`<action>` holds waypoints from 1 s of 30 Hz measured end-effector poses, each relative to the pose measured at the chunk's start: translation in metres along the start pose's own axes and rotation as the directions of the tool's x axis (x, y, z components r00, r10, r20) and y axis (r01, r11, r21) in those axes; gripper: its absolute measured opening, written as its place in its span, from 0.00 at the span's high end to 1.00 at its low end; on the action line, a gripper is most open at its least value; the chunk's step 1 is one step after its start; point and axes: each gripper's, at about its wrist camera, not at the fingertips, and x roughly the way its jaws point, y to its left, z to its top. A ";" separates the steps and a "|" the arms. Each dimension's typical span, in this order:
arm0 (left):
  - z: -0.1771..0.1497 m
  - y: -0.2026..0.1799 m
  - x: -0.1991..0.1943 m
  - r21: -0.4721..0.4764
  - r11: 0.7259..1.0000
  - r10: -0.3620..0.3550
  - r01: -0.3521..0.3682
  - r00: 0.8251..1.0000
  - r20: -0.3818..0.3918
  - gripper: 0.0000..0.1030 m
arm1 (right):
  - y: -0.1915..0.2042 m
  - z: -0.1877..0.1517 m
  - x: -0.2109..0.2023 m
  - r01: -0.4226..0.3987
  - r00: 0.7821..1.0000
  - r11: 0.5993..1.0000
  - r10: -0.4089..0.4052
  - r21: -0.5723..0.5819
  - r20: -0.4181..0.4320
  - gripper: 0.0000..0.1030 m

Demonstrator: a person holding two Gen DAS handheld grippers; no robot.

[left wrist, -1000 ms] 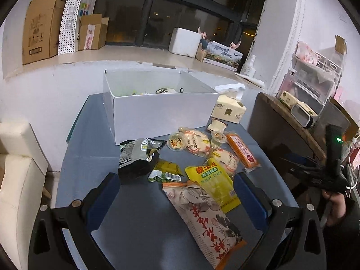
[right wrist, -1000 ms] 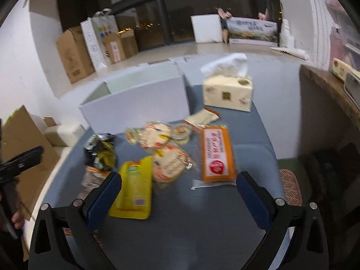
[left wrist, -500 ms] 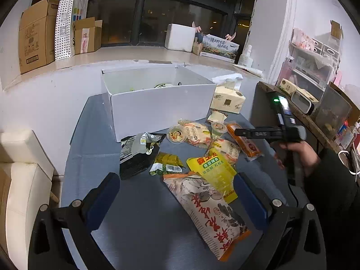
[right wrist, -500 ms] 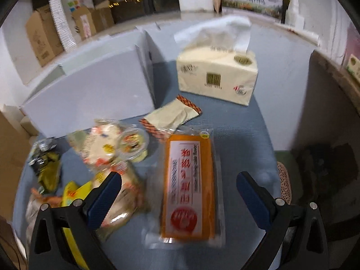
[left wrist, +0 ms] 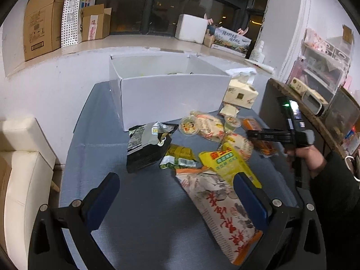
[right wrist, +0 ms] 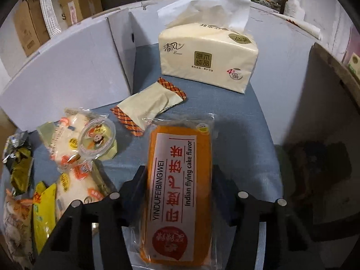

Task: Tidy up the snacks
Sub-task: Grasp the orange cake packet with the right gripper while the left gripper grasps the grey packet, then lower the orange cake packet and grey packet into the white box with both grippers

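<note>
Several snack packs lie on a blue-grey table (left wrist: pixel 146 202) in front of a white open box (left wrist: pixel 171 99). My right gripper (right wrist: pixel 180 173) points down at an orange cake pack (right wrist: pixel 180 180). Its jaws are closing, and both fingers touch the pack's long sides. In the left wrist view the orange pack (left wrist: pixel 252 123) lies under the right gripper (left wrist: pixel 254 135), held by a hand in a dark sleeve. My left gripper (left wrist: pixel 175 193) hovers open over the near table, nothing between its fingers. A large printed bag (left wrist: pixel 216 207) lies by its right finger (left wrist: pixel 247 200).
A cream tissue pack (right wrist: pixel 207 54) stands behind the orange pack, a small beige sachet (right wrist: pixel 150 105) between them. A jelly cup (right wrist: pixel 96 139), white-orange packs, a yellow bag (left wrist: pixel 227 162) and dark packets (left wrist: pixel 146 144) lie left. A cream sofa (left wrist: pixel 20 157) borders the table.
The right gripper came down and forward over the orange cake pack, and its wide jaws narrowed onto the pack's sides. The left gripper stayed about where it was.
</note>
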 end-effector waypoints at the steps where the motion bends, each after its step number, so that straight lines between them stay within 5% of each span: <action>1: 0.000 0.001 0.002 -0.003 1.000 0.000 0.000 1.000 -0.003 0.00 | -0.002 -0.003 0.000 -0.005 1.000 1.000 0.005 -0.006 0.002 0.42; 7: 0.012 0.006 0.018 0.007 1.000 0.020 -0.020 1.000 -0.020 0.00 | -0.004 -0.030 -0.043 -0.112 0.991 0.992 0.107 0.057 0.079 0.43; 9: 0.021 0.007 0.028 0.020 0.999 0.043 -0.042 0.999 -0.021 0.00 | -0.005 -0.040 -0.065 -0.214 0.971 0.970 0.198 0.114 0.133 0.43; 14: 0.051 0.024 0.081 -0.026 0.993 0.109 -0.113 0.987 -0.114 0.00 | 0.004 -0.068 -0.113 -0.302 0.938 0.943 0.268 0.142 0.218 0.43; 17: 0.061 0.041 0.114 -0.120 0.986 0.096 -0.117 0.981 -0.169 0.00 | 0.007 -0.078 -0.134 -0.314 0.929 0.939 0.273 0.138 0.249 0.43; 25: 0.057 0.047 0.164 -0.140 0.970 0.158 -0.201 0.950 -0.268 0.02 | 0.017 -0.079 -0.139 -0.330 0.924 0.938 0.298 0.108 0.241 0.43; 26: 0.054 0.045 0.164 -0.118 0.972 0.169 -0.204 0.952 -0.255 0.05 | 0.017 -0.079 -0.138 -0.337 0.922 0.935 0.303 0.111 0.241 0.43; 28: 0.052 0.042 0.159 -0.096 0.976 0.170 -0.196 0.959 -0.226 0.26 | 0.017 -0.079 -0.135 -0.342 0.920 0.933 0.307 0.116 0.244 0.43; 30: 0.052 0.048 0.148 -0.145 0.977 0.126 -0.156 0.972 -0.201 0.28 | 0.018 -0.079 -0.134 -0.347 0.920 0.931 0.313 0.115 0.237 0.43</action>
